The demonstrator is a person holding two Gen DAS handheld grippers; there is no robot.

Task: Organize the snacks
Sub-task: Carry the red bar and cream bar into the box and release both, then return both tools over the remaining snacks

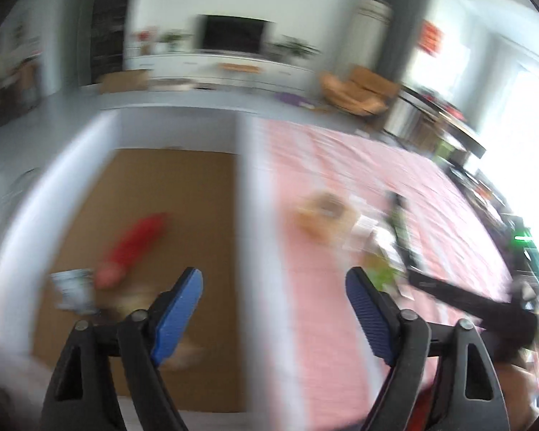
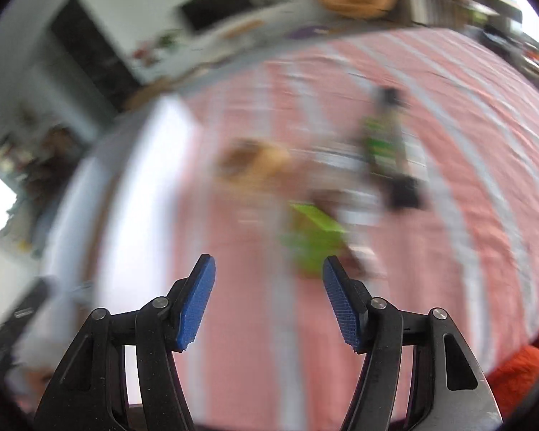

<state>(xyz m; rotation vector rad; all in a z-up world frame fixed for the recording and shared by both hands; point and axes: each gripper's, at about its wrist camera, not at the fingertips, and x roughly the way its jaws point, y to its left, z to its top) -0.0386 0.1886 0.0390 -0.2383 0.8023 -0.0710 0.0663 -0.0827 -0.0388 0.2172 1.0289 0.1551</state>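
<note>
In the left wrist view, one left gripper (image 1: 273, 280) points down with its two blue pads spread wide and nothing between them; no earlier look is on hand, so only the gap itself can be told. Under its left finger, a white-walled box (image 1: 249, 165) with a brown cardboard floor fills the 9 o'clock half, and in it lie one red snack packet (image 1: 136, 239) and, at about 8 o'clock, one small pale packet (image 1: 72, 287), too blurred to read. At 3 o'clock from the box wall, on the pink striped cloth (image 1: 341, 165), sit one tan snack (image 1: 323, 215), one bright green packet (image 1: 381, 273) and one dark long packet (image 1: 400, 222). The right gripper's black body (image 1: 485, 309) shows at 4 o'clock. In the right wrist view, one right gripper (image 2: 269, 269) likewise holds its two pads apart, empty, over the cloth (image 2: 449, 143). Here the same three loose items show, all smeared: the tan snack (image 2: 255, 165) at 11 o'clock, the green packet (image 2: 316, 237) just ahead of the right pad, and the dark packet (image 2: 388, 147) at 1 o'clock. This view gives only the box's white wall (image 2: 140, 194) at 9 o'clock, not its floor or contents; an orange-red sleeve (image 2: 521, 370) shows at 4 o'clock.
</note>
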